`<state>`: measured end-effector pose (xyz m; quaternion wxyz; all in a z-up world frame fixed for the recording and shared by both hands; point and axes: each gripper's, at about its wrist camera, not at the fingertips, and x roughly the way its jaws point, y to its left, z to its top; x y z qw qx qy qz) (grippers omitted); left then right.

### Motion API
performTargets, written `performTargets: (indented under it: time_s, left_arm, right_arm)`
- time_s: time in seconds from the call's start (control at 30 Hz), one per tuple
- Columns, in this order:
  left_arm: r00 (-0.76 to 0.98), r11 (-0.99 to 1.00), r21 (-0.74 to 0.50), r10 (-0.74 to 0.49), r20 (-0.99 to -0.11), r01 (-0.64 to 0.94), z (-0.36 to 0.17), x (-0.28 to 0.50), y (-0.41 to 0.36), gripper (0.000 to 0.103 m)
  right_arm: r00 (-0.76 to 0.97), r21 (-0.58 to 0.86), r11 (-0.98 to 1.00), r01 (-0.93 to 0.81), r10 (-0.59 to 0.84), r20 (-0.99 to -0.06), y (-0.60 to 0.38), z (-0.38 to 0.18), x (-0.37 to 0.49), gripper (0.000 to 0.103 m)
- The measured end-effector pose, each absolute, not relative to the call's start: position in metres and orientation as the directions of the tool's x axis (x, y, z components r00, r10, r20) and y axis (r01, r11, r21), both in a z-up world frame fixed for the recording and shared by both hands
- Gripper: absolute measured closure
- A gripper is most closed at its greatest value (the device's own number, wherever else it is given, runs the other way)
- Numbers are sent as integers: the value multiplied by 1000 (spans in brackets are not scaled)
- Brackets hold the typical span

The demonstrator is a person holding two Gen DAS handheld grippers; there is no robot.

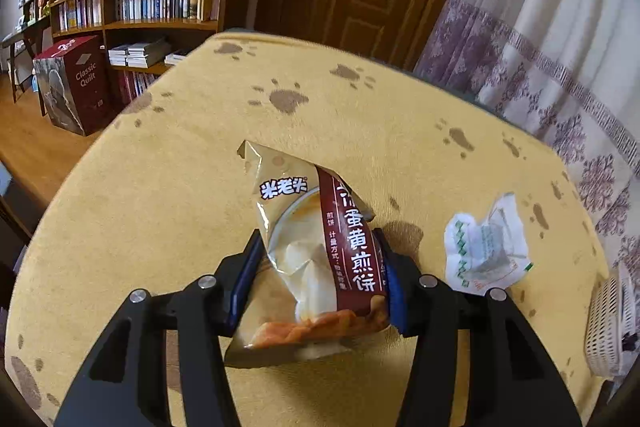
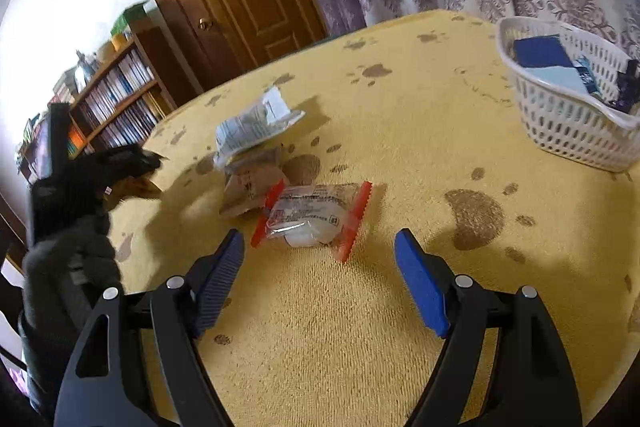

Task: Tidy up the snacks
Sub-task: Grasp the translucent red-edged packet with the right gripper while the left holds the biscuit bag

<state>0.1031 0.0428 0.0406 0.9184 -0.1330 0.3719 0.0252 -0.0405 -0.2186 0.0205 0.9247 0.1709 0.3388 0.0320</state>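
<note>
Left gripper (image 1: 320,279) pinched the beige snack bag (image 1: 316,247) between both pads, above the yellow cloth (image 1: 160,187). Right gripper (image 2: 320,267) stood spread and empty; a red-edged packet (image 2: 312,219) lay just ahead of its fingertips, white basket (image 2: 568,123) far ahead-right.

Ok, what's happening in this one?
A person is sorting snacks on a yellow paw-print cloth. The left hand-held gripper is clamped on a beige and maroon pancake snack bag. The right hand-held gripper hangs open before a red-edged packet. The white basket already holds some items.
</note>
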Motion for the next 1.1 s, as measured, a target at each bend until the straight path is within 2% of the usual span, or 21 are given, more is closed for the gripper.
performTargets:
  time_s: [0.13, 0.43, 0.5, 0.57, 0.6, 0.77, 0.93, 1.1]
  left_arm:
    - [736, 951, -260, -55, -675, -167, 50, 97, 53, 50]
    - [753, 948, -267, -50, -657, -170, 59, 90, 57, 50]
    - [757, 950, -263, -47, -652, -168, 60, 90, 56, 50]
    - [757, 950, -264, -48, -651, -167, 60, 89, 55, 50]
    - [757, 950, -264, -49, -651, -166, 60, 89, 55, 50]
    - [758, 950, -268, -55, -650, -161, 60, 88, 54, 50]
    - [765, 952, -269, -62, -641, -148, 62, 86, 50, 50]
    - [768, 954, -268, -71, -637, -134, 64, 84, 46, 50]
  right_arm:
    - [736, 286, 957, 53, 156, -659, -213, 22, -17, 16]
    - [661, 173, 983, 58, 92, -744, -196, 9, 19, 16]
    - [664, 127, 990, 55, 59, -745, -191, 8, 18, 19]
    - [668, 95, 994, 53, 36, -743, -188, 7, 16, 30]
    - [669, 81, 995, 54, 24, -743, -187, 7, 15, 32]
    - [677, 98, 994, 47, 40, -735, -194, 8, 8, 47]
    - [684, 133, 990, 41, 70, -726, -200, 11, -1, 52]
    - [713, 135, 990, 42, 65, -698, -201, 22, -15, 53]
